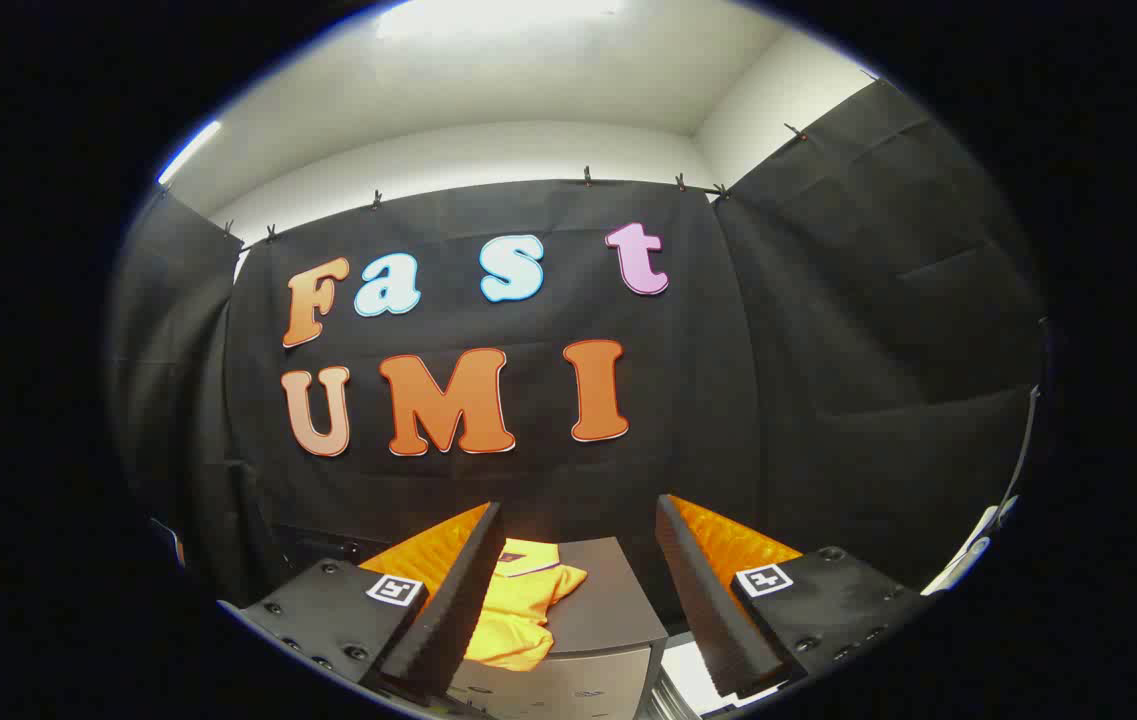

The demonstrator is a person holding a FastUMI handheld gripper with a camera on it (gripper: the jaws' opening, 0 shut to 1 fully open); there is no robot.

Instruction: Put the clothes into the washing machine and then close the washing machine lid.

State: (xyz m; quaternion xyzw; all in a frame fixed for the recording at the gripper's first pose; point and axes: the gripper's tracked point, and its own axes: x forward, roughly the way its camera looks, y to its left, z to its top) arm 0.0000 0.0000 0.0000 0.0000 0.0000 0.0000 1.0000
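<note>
The gripper [580, 600] is held with its fingers spread wide apart and nothing between them. The orange garment [520, 612] is located just ahead of them, nearer the left finger, draped on the flat grey top of a cabinet-like unit [608, 610], possibly the washing machine. Its fabric is soft, thin and crumpled, with a pale-trimmed collar, and one edge hangs over the front. For a sound pick-up, a bunched fold should be approached from above and pinched, not a single flat layer.
</note>
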